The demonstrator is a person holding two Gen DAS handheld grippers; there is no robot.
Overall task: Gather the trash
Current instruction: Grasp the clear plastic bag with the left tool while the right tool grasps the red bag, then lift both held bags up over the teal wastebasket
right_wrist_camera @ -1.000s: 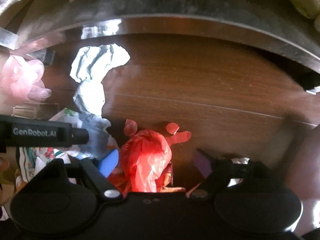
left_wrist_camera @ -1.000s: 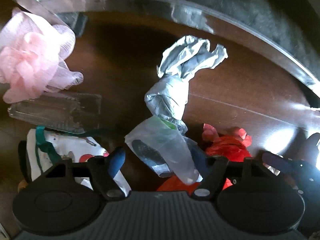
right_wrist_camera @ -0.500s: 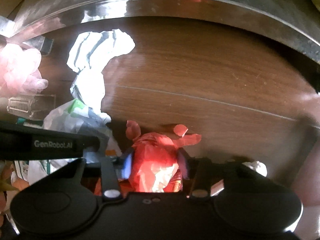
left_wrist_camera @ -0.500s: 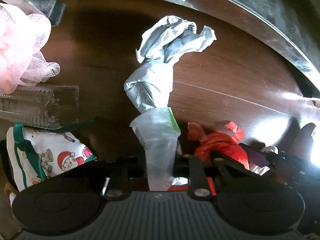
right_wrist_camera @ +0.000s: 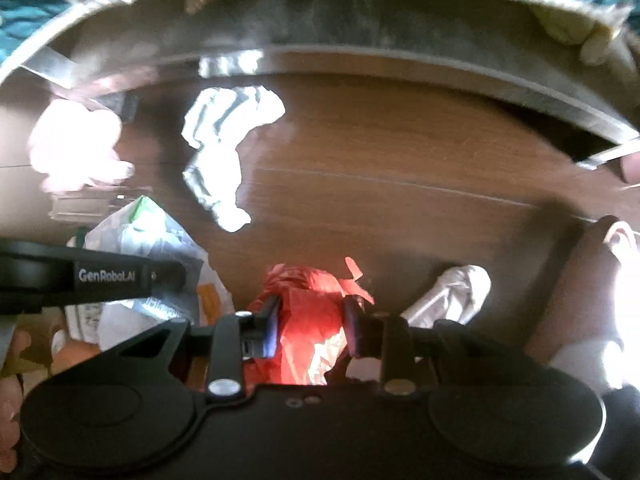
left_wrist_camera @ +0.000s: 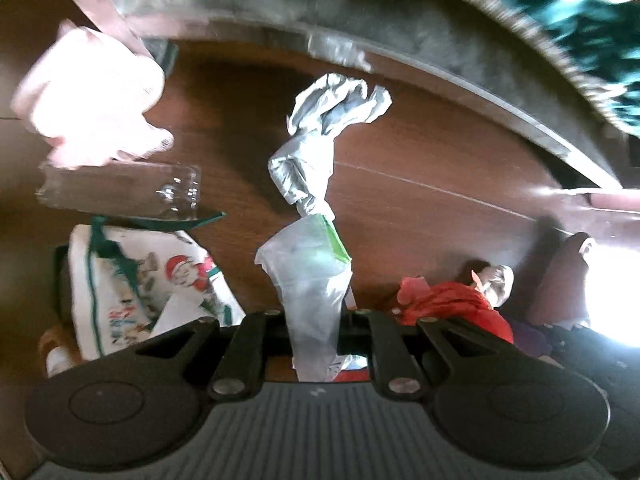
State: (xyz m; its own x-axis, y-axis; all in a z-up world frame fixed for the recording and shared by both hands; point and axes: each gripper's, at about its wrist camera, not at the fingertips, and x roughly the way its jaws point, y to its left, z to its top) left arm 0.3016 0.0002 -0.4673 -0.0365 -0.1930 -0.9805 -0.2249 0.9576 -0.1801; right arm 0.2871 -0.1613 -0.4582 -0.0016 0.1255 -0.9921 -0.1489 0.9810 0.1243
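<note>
- Left wrist view: the left gripper (left_wrist_camera: 314,330) has its fingers nearly together and closing further, clamped on a translucent white plastic bag with a green strip (left_wrist_camera: 308,276).
- The bag runs upward in the frame from the fingers; its far end meets a crumpled grey-white wad of paper or foil (left_wrist_camera: 316,152) over the dark brown wooden floor (left_wrist_camera: 420,208).
- To the left lie a white cloth printed with a Santa figure (left_wrist_camera: 156,280), a clear plastic container (left_wrist_camera: 120,188) and a pale pink mesh puff (left_wrist_camera: 92,108), blurred and overexposed.
- Right wrist view: the right gripper (right_wrist_camera: 310,322) has its blue-padded fingers (right_wrist_camera: 270,330) partly apart and closing, pressed on both sides of a crumpled red plastic bag (right_wrist_camera: 308,320).
- A silvery crumpled piece (right_wrist_camera: 456,292), possibly foil, lies just right of the red bag.
</note>
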